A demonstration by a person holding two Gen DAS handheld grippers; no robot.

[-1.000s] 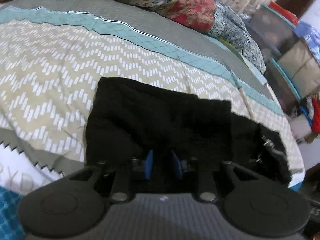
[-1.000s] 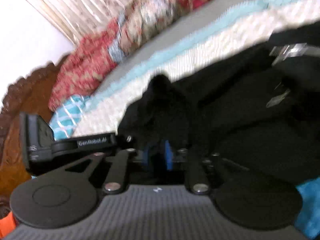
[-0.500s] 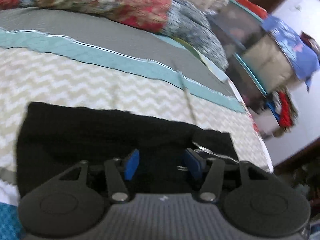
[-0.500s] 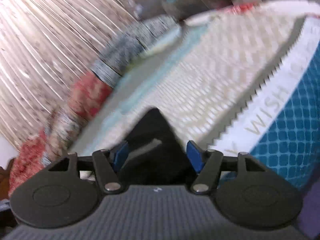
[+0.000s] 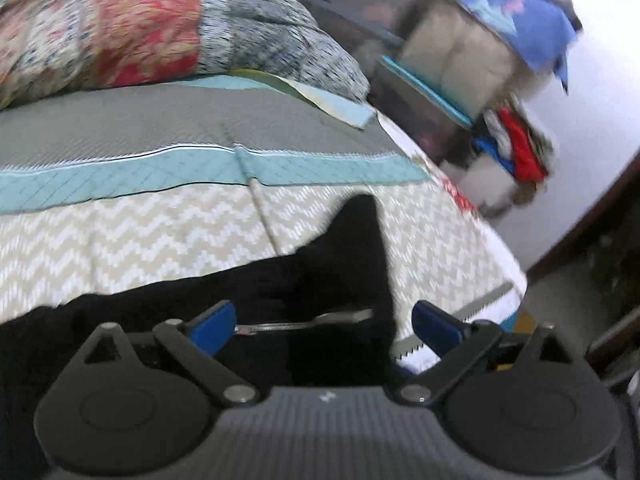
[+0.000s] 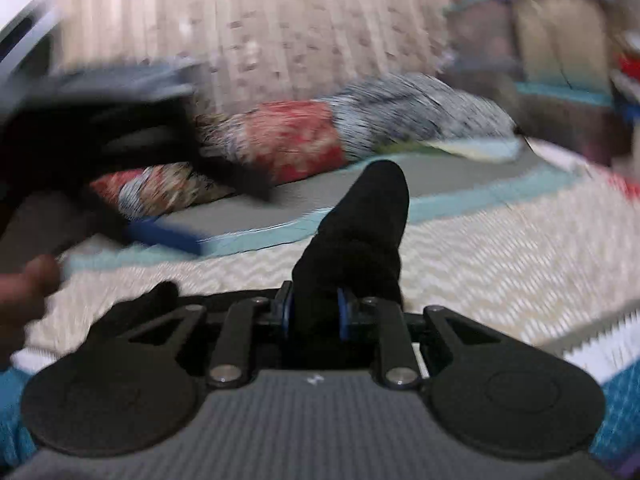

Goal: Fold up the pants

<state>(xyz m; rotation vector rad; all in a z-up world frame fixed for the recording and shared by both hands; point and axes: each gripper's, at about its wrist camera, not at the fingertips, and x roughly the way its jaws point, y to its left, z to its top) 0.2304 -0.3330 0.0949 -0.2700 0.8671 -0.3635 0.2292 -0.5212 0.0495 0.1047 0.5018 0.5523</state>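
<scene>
Pants [image 5: 280, 292], black, lie across the lower half of the left wrist view on a zigzag-patterned bedspread [image 5: 140, 236], with one corner of the cloth peaking up at centre frame. The left gripper [image 5: 324, 322] sits at the bottom centre, its blue fingers [image 5: 212, 326] spread wide and still opening; the dark fabric and a pale metal fitting [image 5: 304, 322] on it show in the gap, but neither pad presses on them. A patchwork quilt [image 5: 160, 32] is bunched along the upper left, and shelves with clothes fill the upper right. No writing can be read here

In the right wrist view, a bunch of the pants [image 6: 356, 236] stands up from the bottom centre toward mid-frame. The right gripper [image 6: 316, 314] is closing, its blue pads nearly together and pinching that bunch. At the left edge, blurred, the other gripper and part of a hand [image 6: 24, 284] show. A curtain [image 6: 260, 28] hangs across the top. Motion blur leaves no label legible
</scene>
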